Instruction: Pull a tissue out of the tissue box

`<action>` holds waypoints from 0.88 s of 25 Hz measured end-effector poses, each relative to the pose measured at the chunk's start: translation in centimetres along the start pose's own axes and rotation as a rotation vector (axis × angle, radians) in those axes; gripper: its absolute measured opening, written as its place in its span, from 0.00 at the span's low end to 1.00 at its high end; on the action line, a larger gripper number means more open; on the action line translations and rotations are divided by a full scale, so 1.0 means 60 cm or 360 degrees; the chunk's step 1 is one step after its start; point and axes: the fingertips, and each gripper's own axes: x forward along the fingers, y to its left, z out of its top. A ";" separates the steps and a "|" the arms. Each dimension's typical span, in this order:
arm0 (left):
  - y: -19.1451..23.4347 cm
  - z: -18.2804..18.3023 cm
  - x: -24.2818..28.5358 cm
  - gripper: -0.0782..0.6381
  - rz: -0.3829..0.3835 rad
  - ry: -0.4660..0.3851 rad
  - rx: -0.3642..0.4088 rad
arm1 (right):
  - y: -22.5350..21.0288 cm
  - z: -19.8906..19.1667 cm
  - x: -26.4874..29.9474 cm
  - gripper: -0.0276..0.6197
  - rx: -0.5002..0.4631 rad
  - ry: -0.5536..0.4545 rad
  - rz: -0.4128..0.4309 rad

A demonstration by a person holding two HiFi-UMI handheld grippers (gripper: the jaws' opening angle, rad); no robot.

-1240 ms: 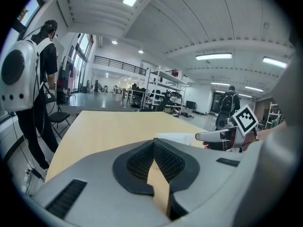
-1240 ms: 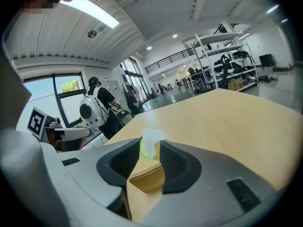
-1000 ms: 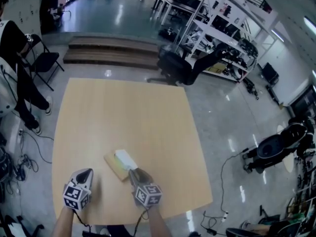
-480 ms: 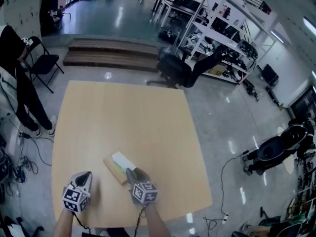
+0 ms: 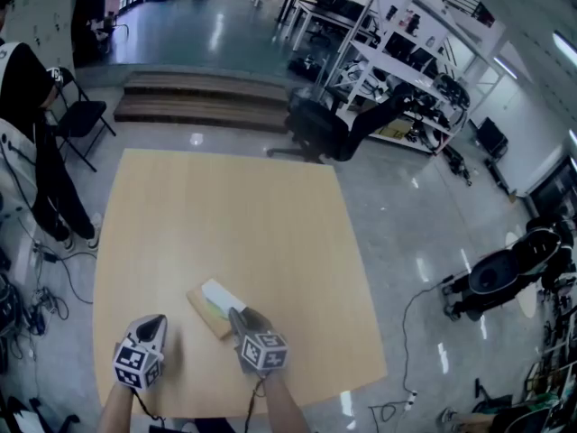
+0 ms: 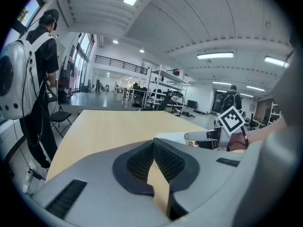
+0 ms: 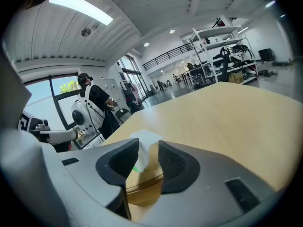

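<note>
A flat tan tissue box [image 5: 206, 308] lies on the wooden table [image 5: 225, 215] near its front edge, with a white tissue [image 5: 222, 295] sticking out of its top. My right gripper [image 5: 240, 317] sits just behind the box, pointing at the tissue. In the right gripper view the jaws [image 7: 148, 148] stand a little apart, and the tissue [image 7: 146, 138] shows in the gap above the box [image 7: 144, 187]. My left gripper [image 5: 153, 325] rests to the left of the box, apart from it. Its jaws [image 6: 154, 144] are shut on nothing.
A person with a white backpack [image 5: 20, 97] stands off the table's left side beside a folding chair [image 5: 83, 108]. A black office chair [image 5: 317, 123] and shelving [image 5: 406, 70] stand beyond the far edge. Cables lie on the floor at the left and right.
My right gripper has edged forward and left, closer to the tissue. The left gripper has stayed put.
</note>
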 end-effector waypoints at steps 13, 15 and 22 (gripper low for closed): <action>0.011 0.002 -0.004 0.12 0.0014 -0.0004 0.0002 | 0.003 0.006 -0.001 0.05 -0.0026 -0.0023 -0.0029; 0.008 0.005 -0.003 0.12 0.0014 -0.0010 0.0005 | 0.002 0.008 -0.003 0.05 -0.0028 -0.0026 -0.0026; 0.011 0.014 -0.004 0.12 0.0012 -0.0015 0.0006 | 0.009 0.020 -0.016 0.05 -0.0076 -0.0020 -0.0029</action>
